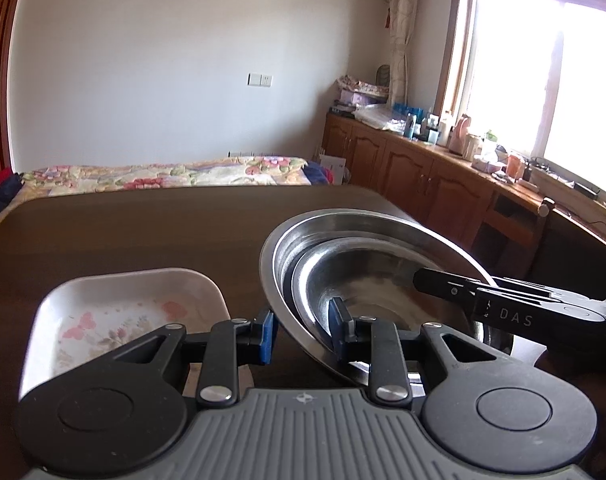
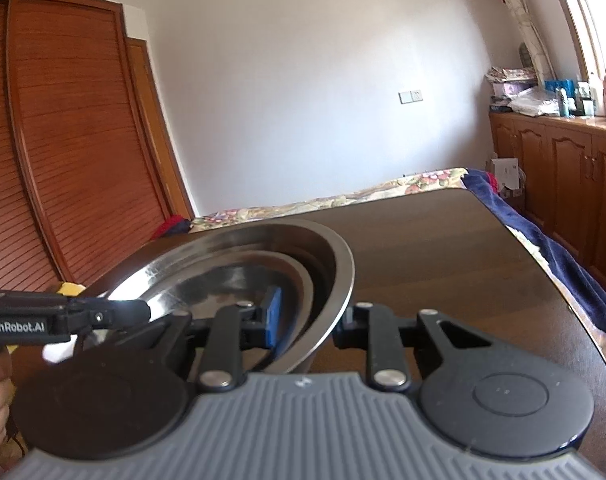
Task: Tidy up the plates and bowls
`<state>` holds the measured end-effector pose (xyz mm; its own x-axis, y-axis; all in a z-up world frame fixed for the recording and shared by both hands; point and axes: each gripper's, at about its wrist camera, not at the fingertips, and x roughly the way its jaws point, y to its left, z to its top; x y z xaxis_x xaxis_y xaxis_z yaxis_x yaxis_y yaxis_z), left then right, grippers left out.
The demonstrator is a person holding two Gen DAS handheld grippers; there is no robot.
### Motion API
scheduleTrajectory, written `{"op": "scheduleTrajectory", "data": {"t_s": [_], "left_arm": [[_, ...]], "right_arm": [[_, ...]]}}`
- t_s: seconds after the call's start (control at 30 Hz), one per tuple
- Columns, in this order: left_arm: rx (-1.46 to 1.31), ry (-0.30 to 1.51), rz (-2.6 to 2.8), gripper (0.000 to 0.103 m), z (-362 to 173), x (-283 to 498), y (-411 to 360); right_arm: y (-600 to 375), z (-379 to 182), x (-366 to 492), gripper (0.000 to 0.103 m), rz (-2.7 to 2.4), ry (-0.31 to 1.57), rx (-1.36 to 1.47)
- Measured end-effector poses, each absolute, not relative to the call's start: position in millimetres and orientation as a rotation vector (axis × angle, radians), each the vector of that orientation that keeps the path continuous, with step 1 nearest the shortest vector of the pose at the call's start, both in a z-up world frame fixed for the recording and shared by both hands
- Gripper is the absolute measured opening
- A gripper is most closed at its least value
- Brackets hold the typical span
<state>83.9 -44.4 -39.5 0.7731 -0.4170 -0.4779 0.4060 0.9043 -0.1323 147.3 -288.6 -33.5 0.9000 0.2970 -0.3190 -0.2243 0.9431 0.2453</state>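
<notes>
Nesting step. Left gripper (image 1: pixel 303 334) and right gripper (image 2: pixel 309 322) each straddle the steel bowls' (image 1: pixel 367 264) rim, unclenched. Next: clench, lift level off bench (image 1: pixel 143 232).

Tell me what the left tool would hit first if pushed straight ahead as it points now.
The left tool already straddles the near rim of the nested stainless steel bowls; pushed on, it would press into that rim, though depth is hard to judge.

Daylight blows out the window (image 1: pixel 543 80) — fisheye edges curve, corners dark.
</notes>
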Motion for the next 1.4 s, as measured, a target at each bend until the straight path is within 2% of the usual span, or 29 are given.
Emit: {"op": "scheduleTrajectory", "data": {"t_s": [0.8, 1.4], "left_arm": [[-0.049, 0.407, -0.336, 0.056, -1.0, 62.8, 13.9], [-0.086, 0.406, -0.255, 0.056, -4.9, 59.1, 49.5]], "right_arm": [[-239.8, 5.4, 154.1, 0.027, 0.392, 0.295, 0.155], [-197.9, -3.0, 166.4, 0.027, 0.458, 0.353, 0.117]]}}
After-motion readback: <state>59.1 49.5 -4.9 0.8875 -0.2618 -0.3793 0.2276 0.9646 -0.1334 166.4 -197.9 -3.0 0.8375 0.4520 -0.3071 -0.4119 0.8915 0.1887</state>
